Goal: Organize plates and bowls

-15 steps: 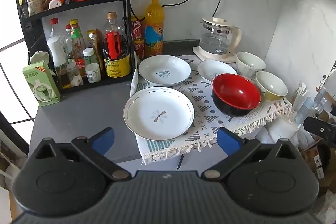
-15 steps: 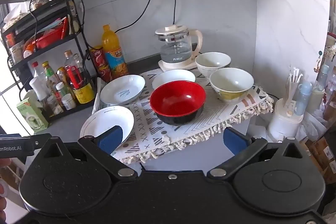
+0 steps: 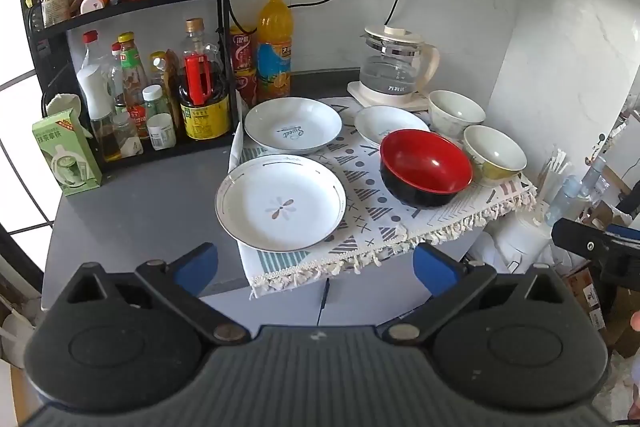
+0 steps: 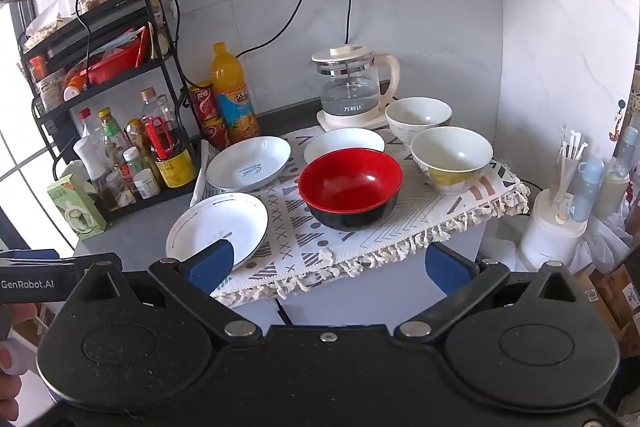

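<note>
On a patterned cloth (image 3: 372, 219) lie a white plate with a flower mark (image 3: 280, 203), a white plate with script (image 3: 293, 125), a smaller white dish (image 3: 390, 125), a red-and-black bowl (image 3: 426, 167), a yellow-sided bowl (image 3: 495, 155) and a white bowl (image 3: 456, 113). The same set shows in the right wrist view: flower plate (image 4: 218, 227), script plate (image 4: 248, 163), dish (image 4: 344, 145), red bowl (image 4: 350, 183), yellow bowl (image 4: 452, 159), white bowl (image 4: 418, 115). My left gripper (image 3: 316, 265) is open and empty before the table edge. My right gripper (image 4: 330, 267) is open and empty, its left fingertip over the flower plate's near rim.
A black rack (image 3: 132, 11) with bottles and jars stands at the left. An orange drink bottle (image 3: 274, 43) and a glass kettle (image 3: 394, 67) stand at the back wall. A green carton (image 3: 66, 157) sits on the grey counter. A white holder with sticks (image 4: 558, 219) stands right of the table.
Both views have shifted only slightly; the dishes have not moved and both grippers stay open.
</note>
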`<state>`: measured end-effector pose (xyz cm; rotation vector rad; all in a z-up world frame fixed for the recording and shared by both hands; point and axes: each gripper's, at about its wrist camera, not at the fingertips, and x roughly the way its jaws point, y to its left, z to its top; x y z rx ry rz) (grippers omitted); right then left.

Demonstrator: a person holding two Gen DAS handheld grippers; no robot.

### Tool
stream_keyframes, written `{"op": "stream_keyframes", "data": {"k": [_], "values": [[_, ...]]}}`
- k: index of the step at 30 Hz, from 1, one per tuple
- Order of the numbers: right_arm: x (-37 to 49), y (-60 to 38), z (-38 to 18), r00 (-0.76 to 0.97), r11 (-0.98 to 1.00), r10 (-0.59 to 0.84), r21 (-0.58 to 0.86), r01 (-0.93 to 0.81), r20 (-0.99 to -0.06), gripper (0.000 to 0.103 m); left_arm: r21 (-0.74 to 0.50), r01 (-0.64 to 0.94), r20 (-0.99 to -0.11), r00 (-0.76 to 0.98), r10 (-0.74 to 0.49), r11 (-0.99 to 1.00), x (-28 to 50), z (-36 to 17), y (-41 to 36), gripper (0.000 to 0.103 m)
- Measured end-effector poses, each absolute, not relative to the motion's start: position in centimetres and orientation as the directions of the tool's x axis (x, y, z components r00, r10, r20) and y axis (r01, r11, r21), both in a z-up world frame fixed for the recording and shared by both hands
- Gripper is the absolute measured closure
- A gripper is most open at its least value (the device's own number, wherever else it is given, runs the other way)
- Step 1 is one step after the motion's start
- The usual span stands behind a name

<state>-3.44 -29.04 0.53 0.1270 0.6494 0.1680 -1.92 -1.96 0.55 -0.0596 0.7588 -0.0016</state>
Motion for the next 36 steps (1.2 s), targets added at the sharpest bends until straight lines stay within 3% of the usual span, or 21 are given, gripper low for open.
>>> {"op": "stream_keyframes", "data": {"k": [36], "values": [[-2.2,-29.0,0.4,0.775,0.976,0.211,0.178,-0.129,-0.595,0.000,-0.071,-0.053,-0.674,0.738,-0.009,0.996,-2.3,0.7,-1.6,0.000]]}}
